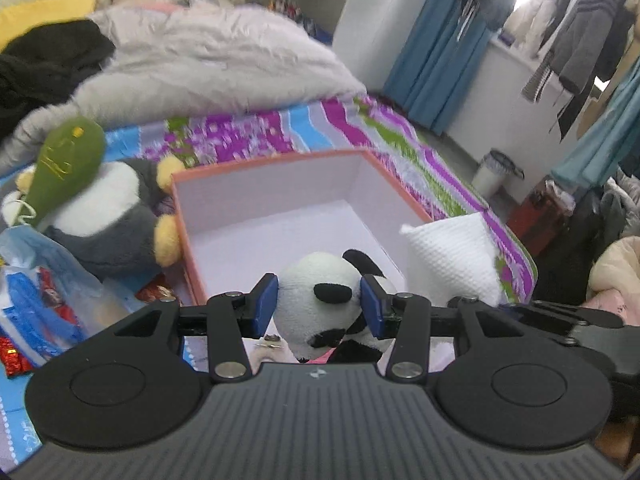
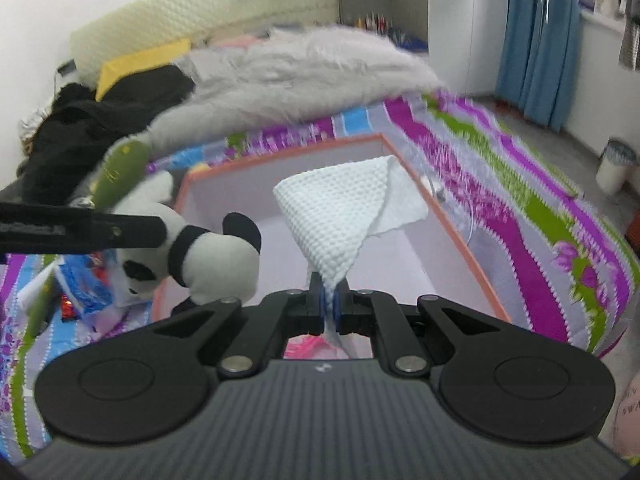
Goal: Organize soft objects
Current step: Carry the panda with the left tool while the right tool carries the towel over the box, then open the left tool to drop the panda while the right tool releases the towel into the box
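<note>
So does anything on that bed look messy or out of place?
Yes: a penguin plush lies tipped over beside the empty box, next to a crumpled plastic bag of wrappers. Nothing looks damaged.

The panda toy [image 1: 320, 300] was matt plush, the white cloth [image 2: 340, 216] a bumpy waffle weave. The box [image 1: 280, 216] looked like smooth matt card, the grey blanket [image 1: 224, 56] shaggy fur, the bedsheet [image 2: 520, 184] printed cloth.

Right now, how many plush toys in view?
2. The panda plush is clamped in the left gripper at the box edge; the penguin plush lies on the bed beside the box. More may be hidden.
</note>
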`<state>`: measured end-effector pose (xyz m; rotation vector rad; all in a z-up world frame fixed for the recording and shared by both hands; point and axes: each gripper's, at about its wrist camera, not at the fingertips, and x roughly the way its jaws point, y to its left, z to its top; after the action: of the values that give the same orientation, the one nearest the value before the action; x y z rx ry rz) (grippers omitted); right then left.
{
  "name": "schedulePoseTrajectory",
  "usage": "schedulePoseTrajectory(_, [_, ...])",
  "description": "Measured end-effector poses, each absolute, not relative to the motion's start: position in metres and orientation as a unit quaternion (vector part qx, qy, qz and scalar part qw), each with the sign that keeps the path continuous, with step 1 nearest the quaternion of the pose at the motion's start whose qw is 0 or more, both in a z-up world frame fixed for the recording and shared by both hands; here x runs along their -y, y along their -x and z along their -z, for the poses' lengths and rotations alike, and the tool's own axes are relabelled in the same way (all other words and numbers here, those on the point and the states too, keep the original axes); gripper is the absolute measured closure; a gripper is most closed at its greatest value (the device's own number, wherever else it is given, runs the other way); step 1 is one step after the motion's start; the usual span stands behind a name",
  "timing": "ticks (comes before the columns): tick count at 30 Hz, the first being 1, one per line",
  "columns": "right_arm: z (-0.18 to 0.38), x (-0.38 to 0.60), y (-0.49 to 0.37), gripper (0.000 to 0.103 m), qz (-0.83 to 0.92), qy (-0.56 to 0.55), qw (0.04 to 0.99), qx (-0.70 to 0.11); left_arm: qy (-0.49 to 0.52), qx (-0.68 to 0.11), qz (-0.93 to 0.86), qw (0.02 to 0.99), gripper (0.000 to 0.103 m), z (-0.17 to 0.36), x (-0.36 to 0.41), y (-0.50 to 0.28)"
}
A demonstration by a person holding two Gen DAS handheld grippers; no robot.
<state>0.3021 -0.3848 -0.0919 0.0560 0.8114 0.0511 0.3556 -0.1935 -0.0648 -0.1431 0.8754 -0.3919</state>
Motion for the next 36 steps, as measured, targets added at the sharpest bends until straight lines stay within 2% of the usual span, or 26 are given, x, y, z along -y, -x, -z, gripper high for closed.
schedulePoseTrajectory(7, [0.111,0.395,-0.332,0.095,-0.021,-0.028,0.895,-0.444,0.062,-0.483,0.181,0.854,0.052,0.085,0.213,-0.405])
schedulePoseTrajectory(15, [0.120,0.406,-0.335,0.092,-0.011,-0.028,0.889,-0.458,0.049,-0.497,0.180,0.847,0.050,0.095,0.218,-0.414])
schedulePoseTrajectory(16, [0.122,0.407,-0.334,0.088,-0.011,-0.028,0.887,-0.461,0.048,-0.499,0.181,0.846,0.043,0.096,0.218,-0.413])
schedulePoseTrajectory(18, [0.125,0.411,-0.334,0.069,-0.012,-0.034,0.885,-0.464,0.050,-0.497,0.182,0.847,0.040,0.097,0.217,-0.412])
schedulePoseTrajectory(19, [0.125,0.413,-0.333,0.053,-0.014,-0.040,0.886,-0.462,0.050,-0.497,0.183,0.847,0.040,0.097,0.216,-0.411])
schedulePoseTrajectory(20, [0.126,0.414,-0.331,0.051,-0.016,-0.045,0.887,-0.459,0.050,-0.497,0.184,0.847,0.040,0.096,0.216,-0.410])
schedulePoseTrajectory(36, [0.106,0.412,-0.257,0.051,-0.025,-0.061,0.931,-0.360,0.018,-0.400,0.205,0.893,0.040,0.059,0.204,-0.332])
